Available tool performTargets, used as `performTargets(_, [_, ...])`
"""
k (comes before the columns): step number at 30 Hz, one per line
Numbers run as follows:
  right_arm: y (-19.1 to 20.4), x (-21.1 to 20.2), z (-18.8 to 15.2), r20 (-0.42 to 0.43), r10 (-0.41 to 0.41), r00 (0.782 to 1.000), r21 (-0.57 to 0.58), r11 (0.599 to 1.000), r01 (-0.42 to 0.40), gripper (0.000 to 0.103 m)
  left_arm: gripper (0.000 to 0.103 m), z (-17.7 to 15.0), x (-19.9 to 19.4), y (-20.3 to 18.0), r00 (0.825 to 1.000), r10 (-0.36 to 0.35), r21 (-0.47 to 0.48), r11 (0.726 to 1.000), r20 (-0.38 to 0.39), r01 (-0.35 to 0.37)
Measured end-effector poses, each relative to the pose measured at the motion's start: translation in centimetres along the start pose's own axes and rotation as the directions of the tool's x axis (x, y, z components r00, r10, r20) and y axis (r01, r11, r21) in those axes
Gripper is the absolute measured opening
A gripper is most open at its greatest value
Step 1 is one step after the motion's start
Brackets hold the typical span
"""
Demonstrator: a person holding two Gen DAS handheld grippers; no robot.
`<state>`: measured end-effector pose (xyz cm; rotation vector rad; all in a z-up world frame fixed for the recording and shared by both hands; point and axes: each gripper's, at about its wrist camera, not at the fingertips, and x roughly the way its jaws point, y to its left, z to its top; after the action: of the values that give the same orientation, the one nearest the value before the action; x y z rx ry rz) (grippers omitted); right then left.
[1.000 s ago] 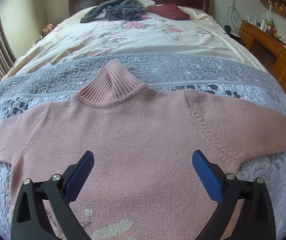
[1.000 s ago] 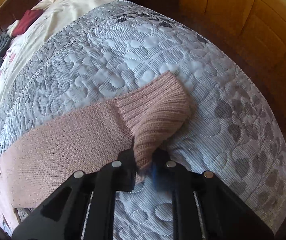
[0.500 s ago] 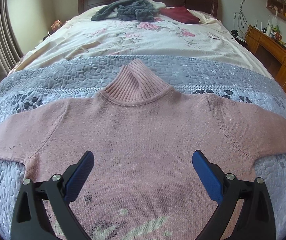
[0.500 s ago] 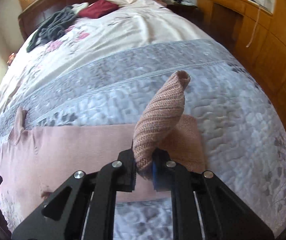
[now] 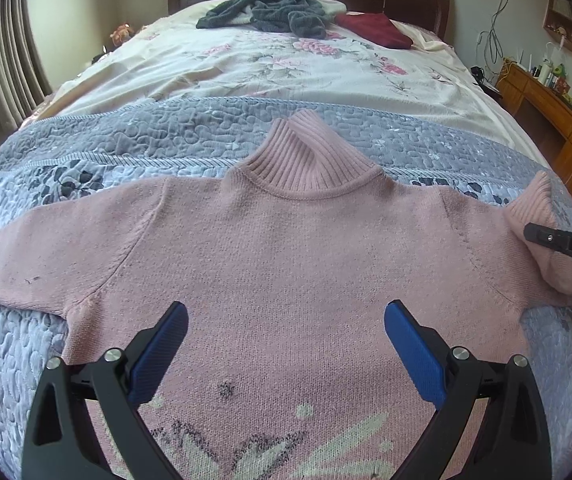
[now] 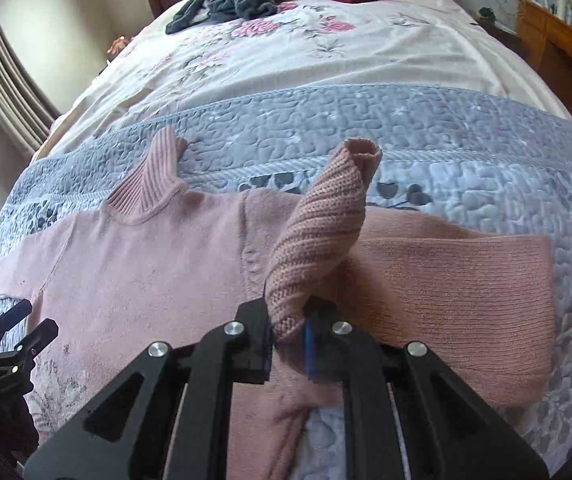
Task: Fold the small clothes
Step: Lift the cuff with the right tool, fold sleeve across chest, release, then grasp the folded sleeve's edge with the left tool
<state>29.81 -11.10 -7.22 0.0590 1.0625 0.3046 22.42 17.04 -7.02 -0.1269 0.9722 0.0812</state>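
Folding has barely begun: nearest, the right gripper [image 6: 288, 326] pinches the pink sweater's [image 5: 286, 264] ribbed cuff [image 6: 322, 236], lifting that sleeve inward; the left gripper [image 5: 286, 332] hovers wide open; body and far sleeve lie flat on the grey quilt [image 5: 134, 136].

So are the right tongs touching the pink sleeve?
Touching. The right wrist view shows the right tongs shut on the ribbed cuff of the pink sweater, lifting it off the grey quilt.
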Motion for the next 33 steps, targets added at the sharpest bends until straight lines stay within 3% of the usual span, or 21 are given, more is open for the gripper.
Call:
performTargets(7, [3.6,3.3,-1.4,-0.073,0.012,0.997,-0.073,0.997,-0.018,0.015,0.099,0.1,0.3,0.3,0.999,-0.038,-0.022,0.999,-0.028,0.038])
performTargets(11, [3.9,3.4,-3.0,-0.124,0.146,0.982,-0.058,0.986,-0.154,0.026,0.099,0.2,0.4,-0.4,0.996,-0.08,-0.024,0.997,-0.039,0.079])
performTargets(19, [0.8,-1.7,-6.3,-0.052,0.209,0.977,0.027,0.978,-0.207,0.026,0.099,0.1,2.8,-4.2,0.968,-0.2,-0.031,0.98,-0.15,0.198])
performTargets(23, [-1.5,-3.2,-8.1,-0.035,0.181,0.983,0.067,0.982,-0.178,0.026,0.098,0.3,4.9,-6.7,0.928,-0.291,-0.073,0.957,-0.231,0.282])
performTargets(27, [-3.0,-4.1,-9.6,-0.022,0.146,0.989,0.086,0.986,-0.144,0.026,0.095,0.8,7.1,-8.8,0.867,-0.403,-0.155,0.915,-0.294,0.373])
performTargets(28, [-3.3,-4.3,-9.9,-0.018,0.138,0.99,0.086,0.987,-0.136,0.026,0.089,0.8,7.8,-9.2,0.847,-0.432,-0.184,0.901,-0.311,0.392])
performTargets(31, [-3.9,-4.9,-10.7,-0.008,0.118,0.993,0.091,0.989,-0.116,0.027,0.054,0.7,9.5,-10.3,0.789,-0.507,-0.263,0.86,-0.349,0.436])
performTargets(33, [-4.5,-5.2,-11.2,-0.006,0.113,0.994,0.104,0.988,-0.112,0.028,0.041,0.8,9.7,-10.9,0.787,-0.516,-0.27,0.854,-0.338,0.444])
